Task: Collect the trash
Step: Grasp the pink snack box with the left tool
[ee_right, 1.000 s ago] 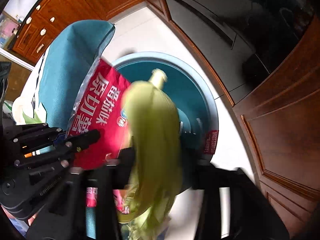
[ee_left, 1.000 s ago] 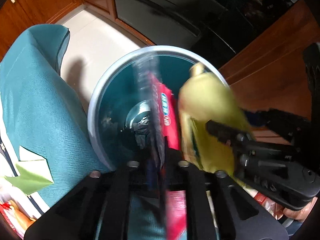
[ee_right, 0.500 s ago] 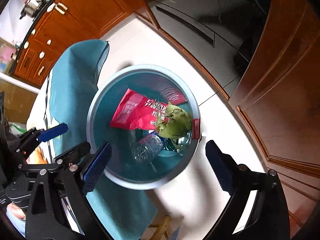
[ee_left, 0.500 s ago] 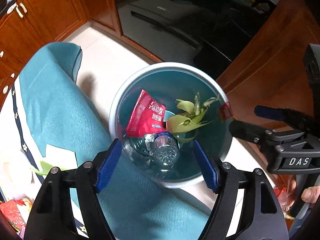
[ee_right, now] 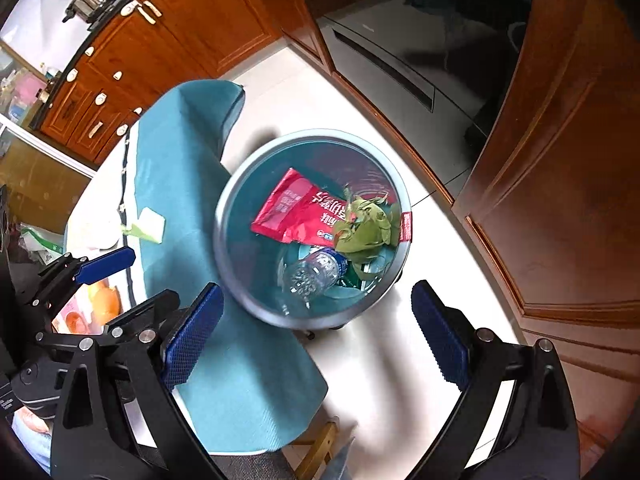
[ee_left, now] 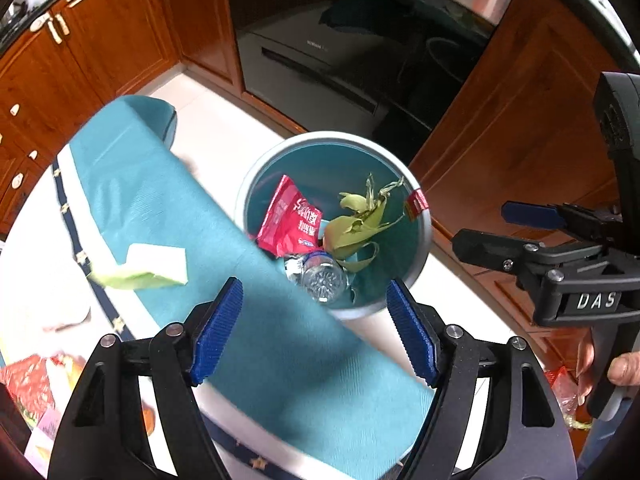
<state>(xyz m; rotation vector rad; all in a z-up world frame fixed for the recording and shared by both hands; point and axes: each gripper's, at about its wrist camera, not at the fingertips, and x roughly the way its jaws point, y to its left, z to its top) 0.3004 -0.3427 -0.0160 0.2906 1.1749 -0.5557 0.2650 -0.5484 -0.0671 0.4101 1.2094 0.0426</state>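
A round grey bin with a teal inside (ee_left: pixel 424 240) (ee_right: pixel 224 248) stands on the floor beside the table. In it lie a red snack bag (ee_left: pixel 290 220) (ee_right: pixel 304 214), green corn husks (ee_left: pixel 356 224) (ee_right: pixel 366 230) and a clear plastic bottle (ee_left: pixel 322 278) (ee_right: pixel 314 274). My left gripper (ee_left: pixel 314 334) is open and empty, high above the table edge and the bin. My right gripper (ee_right: pixel 316 332) is open and empty above the bin's near rim. It also shows at the right of the left wrist view (ee_left: pixel 520 232).
The table has a teal cloth (ee_left: pixel 168 208) (ee_right: pixel 180 168). A folded white and green paper (ee_left: pixel 148 266) (ee_right: pixel 146 226) lies on it, with more wrappers (ee_left: pixel 28 376) at the left edge. Wooden cabinets (ee_right: pixel 560 160) and a dark oven (ee_left: pixel 340 52) surround the floor.
Both grippers let go of the red bag and the corn husks, which dropped into the bin. Both grippers then rose and pulled back, open.
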